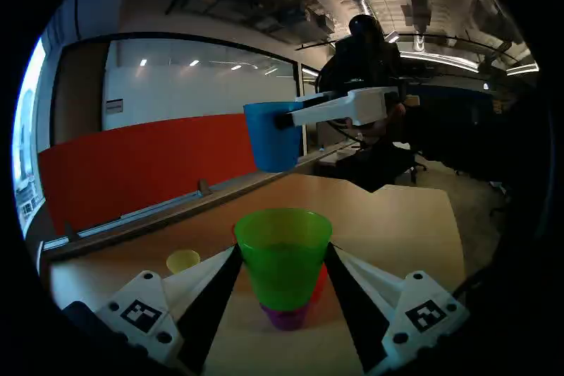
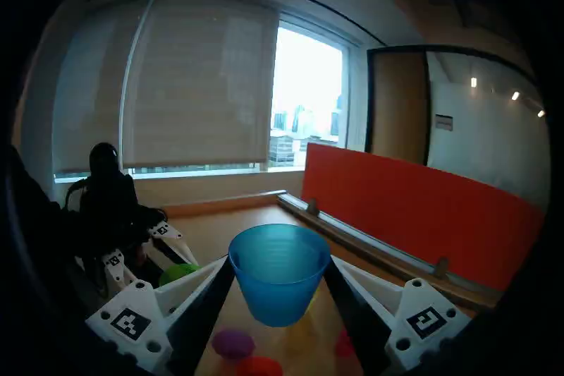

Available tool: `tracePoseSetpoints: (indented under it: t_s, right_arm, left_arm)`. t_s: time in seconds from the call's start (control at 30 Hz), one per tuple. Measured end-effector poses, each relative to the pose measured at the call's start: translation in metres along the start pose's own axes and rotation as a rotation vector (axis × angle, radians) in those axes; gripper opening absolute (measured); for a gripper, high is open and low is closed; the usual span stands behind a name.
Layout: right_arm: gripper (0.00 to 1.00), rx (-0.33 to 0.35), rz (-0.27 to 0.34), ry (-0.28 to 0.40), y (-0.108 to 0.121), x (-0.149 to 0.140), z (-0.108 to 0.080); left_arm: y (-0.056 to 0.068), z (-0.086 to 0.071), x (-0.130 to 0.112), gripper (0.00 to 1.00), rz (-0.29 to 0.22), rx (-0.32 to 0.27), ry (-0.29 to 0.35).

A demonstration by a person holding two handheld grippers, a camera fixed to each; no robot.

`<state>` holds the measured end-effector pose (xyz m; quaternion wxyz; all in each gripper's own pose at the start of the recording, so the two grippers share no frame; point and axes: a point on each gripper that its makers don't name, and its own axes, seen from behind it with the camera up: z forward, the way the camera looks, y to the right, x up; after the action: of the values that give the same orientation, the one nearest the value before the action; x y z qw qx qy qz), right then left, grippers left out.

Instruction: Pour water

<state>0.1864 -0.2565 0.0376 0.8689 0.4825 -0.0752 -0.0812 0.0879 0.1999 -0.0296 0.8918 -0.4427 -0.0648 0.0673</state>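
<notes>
Wooden desk [image 1: 402, 221] below; left gripper [image 1: 283, 247] pinches green cup [image 1: 282, 274] between its fingers, right gripper [image 2: 279, 261] pinches blue cup [image 2: 278, 291]. Light, slick, flexible plastic, I'd judge: clamp mid-wall, gently.

Opposed cams, low over shared table [image 1: 412, 224]

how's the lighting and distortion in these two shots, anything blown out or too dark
Right gripper view: the window is blown out and backlights the person into a dark silhouette; the blue cup is sharp. Left gripper view: dimmer, more evenly lit, with the green cup sharp and the fisheye bowing the red partition.
</notes>
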Motion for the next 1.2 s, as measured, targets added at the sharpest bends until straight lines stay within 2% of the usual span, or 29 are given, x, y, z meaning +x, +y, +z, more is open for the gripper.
tracePoseSetpoints:
  t_s: [0.4,0.77,1.2]
  right_arm:
    - [0.91,0.003,-0.004,-0.050,-0.005,-0.031,-0.011]
    - [0.90,0.012,0.014,-0.081,-0.008,-0.053,-0.021]
    - [0.91,0.028,0.033,-0.139,-0.014,-0.091,-0.033]
  left_arm:
    - [0.004,0.000,-0.016,0.83,0.010,-0.006,-0.055]
    - [0.007,-0.004,-0.030,0.83,0.003,-0.012,-0.098]
    - [0.011,-0.008,-0.046,0.83,0.001,-0.022,-0.148]
